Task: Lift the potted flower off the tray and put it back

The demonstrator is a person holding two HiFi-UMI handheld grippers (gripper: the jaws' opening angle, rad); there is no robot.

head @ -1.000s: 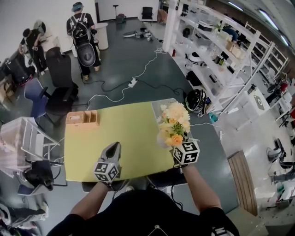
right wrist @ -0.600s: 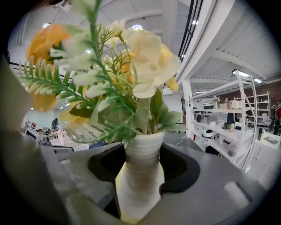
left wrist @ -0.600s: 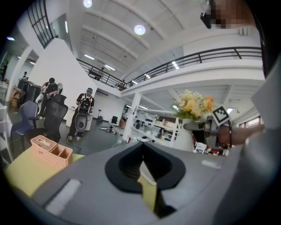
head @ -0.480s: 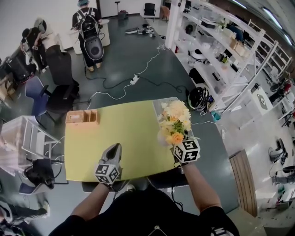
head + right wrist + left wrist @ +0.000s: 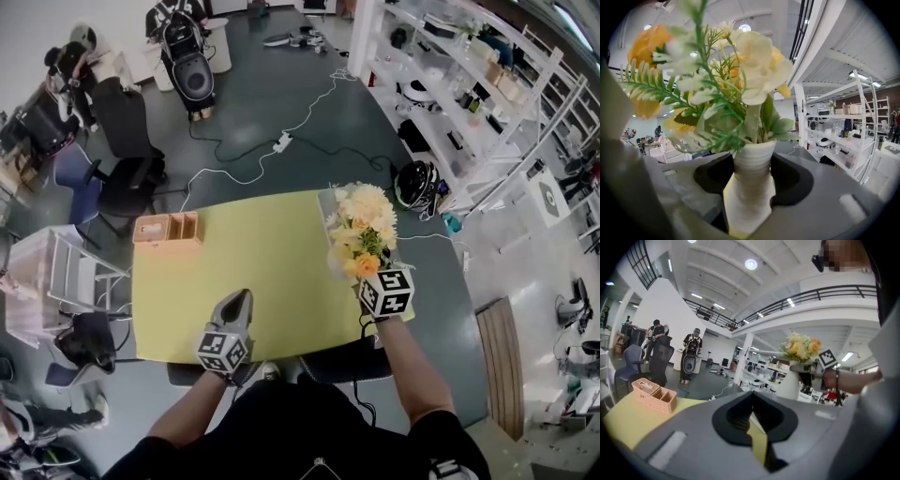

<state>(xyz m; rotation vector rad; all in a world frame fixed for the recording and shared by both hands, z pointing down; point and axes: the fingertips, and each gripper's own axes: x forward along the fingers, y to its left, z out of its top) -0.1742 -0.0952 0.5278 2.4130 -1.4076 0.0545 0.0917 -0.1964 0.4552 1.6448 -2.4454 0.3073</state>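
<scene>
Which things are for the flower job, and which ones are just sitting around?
For the job:
- potted flower, gripped in the right gripper's jaws
- tray at the yellow table's far right corner

Just lying about:
- wicker box on the table
- left gripper, jaws together and holding nothing
- helmet on the floor

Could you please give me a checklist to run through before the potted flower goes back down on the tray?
1. Grip: the right gripper is shut on the white pot of the potted flower: ok.
2. Pot upright between the jaws: ok.
3. Landing spot on the tray: cannot tell; the blooms hide all but a corner.
4. The left gripper is out of the way, shut and empty over the yellow table: ok.
5. Pot's base clear of the tray: cannot tell.
</scene>
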